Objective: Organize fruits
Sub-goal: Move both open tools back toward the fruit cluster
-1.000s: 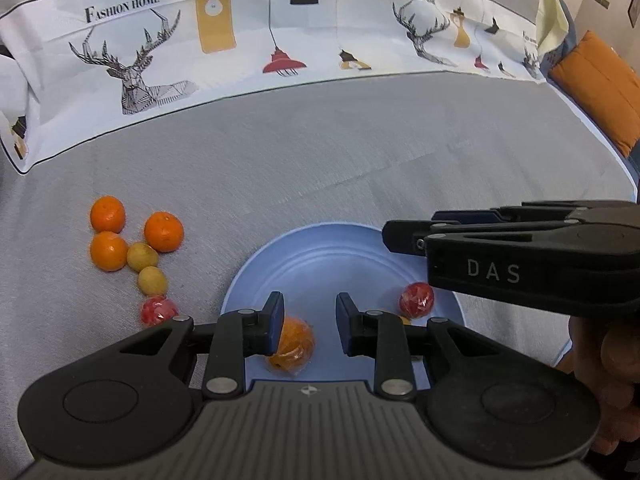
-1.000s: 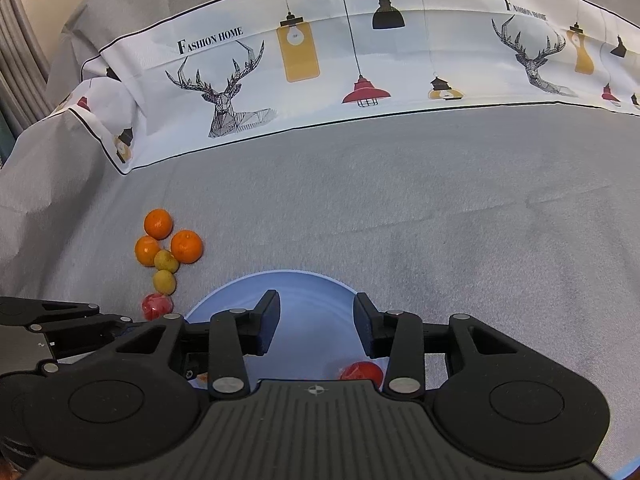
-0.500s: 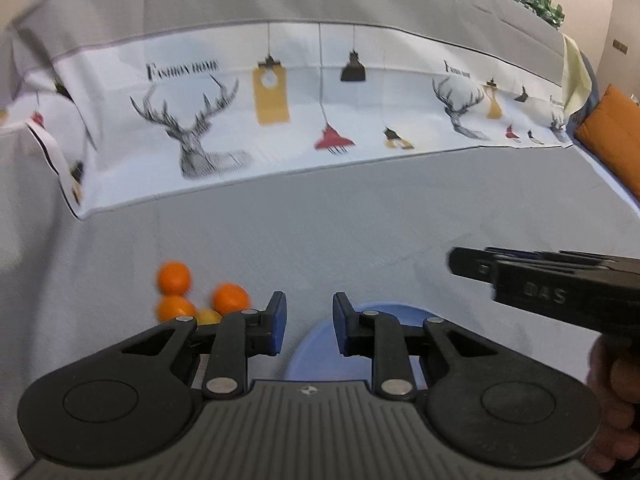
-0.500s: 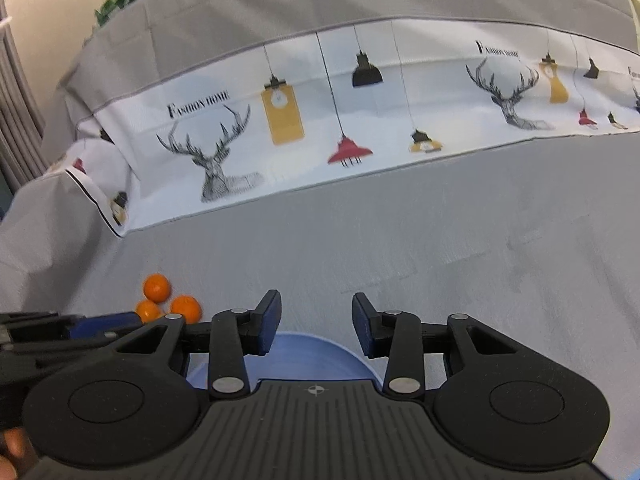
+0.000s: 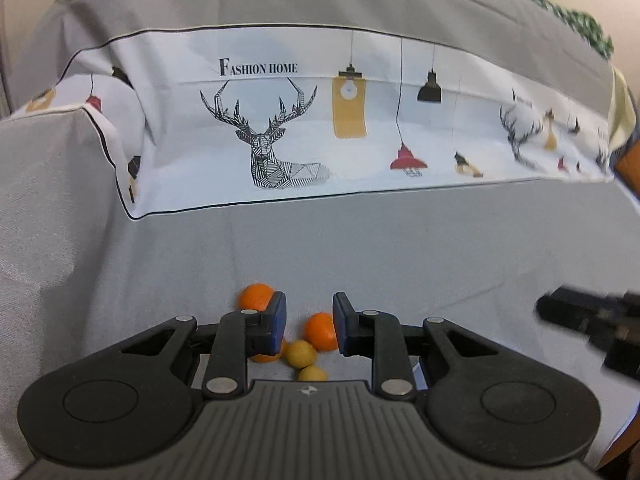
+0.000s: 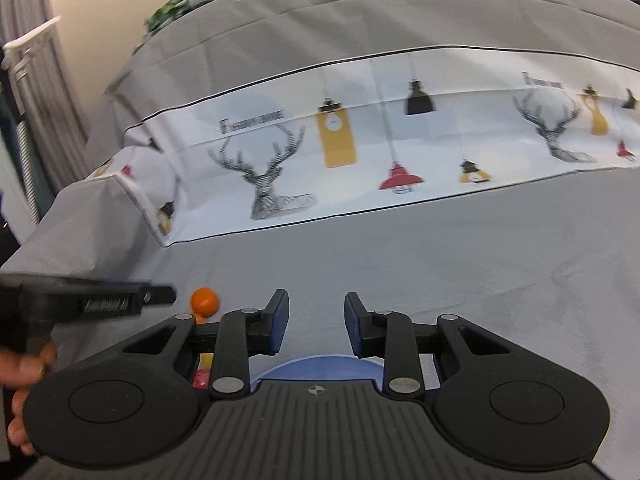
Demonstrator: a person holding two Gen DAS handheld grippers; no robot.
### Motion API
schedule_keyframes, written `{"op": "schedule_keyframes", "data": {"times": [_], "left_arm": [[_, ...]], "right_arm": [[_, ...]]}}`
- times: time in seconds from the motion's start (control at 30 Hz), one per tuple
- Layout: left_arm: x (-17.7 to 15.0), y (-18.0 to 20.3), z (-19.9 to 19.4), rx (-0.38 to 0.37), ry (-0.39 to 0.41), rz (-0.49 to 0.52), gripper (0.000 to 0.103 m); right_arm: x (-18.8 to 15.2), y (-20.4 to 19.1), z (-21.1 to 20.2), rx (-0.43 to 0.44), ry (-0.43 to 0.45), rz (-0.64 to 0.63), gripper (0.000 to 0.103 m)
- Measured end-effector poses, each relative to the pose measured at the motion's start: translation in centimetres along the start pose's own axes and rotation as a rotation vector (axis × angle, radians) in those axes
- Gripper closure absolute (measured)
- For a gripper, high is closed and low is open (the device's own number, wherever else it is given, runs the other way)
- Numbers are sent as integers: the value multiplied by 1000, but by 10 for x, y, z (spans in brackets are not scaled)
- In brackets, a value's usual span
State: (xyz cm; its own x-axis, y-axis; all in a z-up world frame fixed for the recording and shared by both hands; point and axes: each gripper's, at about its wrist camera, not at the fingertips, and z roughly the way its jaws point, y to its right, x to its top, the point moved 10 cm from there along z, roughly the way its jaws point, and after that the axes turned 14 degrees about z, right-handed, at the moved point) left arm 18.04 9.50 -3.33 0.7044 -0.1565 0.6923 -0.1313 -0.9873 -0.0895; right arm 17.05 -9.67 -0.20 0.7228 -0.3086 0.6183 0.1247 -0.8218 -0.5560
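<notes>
In the left wrist view my left gripper [image 5: 309, 325] is open and empty above a cluster of fruit on the grey cloth: an orange [image 5: 256, 295] at the back, an orange [image 5: 321, 331] between the fingers, and two small yellow fruits [image 5: 300, 353] in front. My right gripper [image 6: 315, 326] is open and empty over the blue plate's rim [image 6: 316, 365]. In the right wrist view one orange [image 6: 205, 300] shows at the left, and a bit of red fruit [image 6: 201, 378] under the gripper body. The plate's contents are hidden.
The grey cloth covers a soft surface with a white printed band [image 5: 320, 128] across the back. The right gripper's body [image 5: 592, 324] enters the left view from the right. The left gripper and the hand holding it [image 6: 24, 364] sit at the left of the right view.
Both grippers have lifted and tilted up from the plate. The left one has swung left toward the fruit cluster. The plate and the fruit in it have dropped out of the left view.
</notes>
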Motion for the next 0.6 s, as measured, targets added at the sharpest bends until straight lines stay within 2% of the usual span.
{"op": "schedule_keyframes", "data": {"times": [0.17,0.33,0.6], "left_arm": [[-12,-11,14,-3,-73,-67,75],[-23,-29,21,-13,-117,-163,75],[-42,-56,30,-18,-183,-310,75]], "right_arm": [[-11,-25,10,39,-22,-79,71],[-18,-40,18,65,-46,-93,71],[-42,-65,36,120,-148,-141,71]]}}
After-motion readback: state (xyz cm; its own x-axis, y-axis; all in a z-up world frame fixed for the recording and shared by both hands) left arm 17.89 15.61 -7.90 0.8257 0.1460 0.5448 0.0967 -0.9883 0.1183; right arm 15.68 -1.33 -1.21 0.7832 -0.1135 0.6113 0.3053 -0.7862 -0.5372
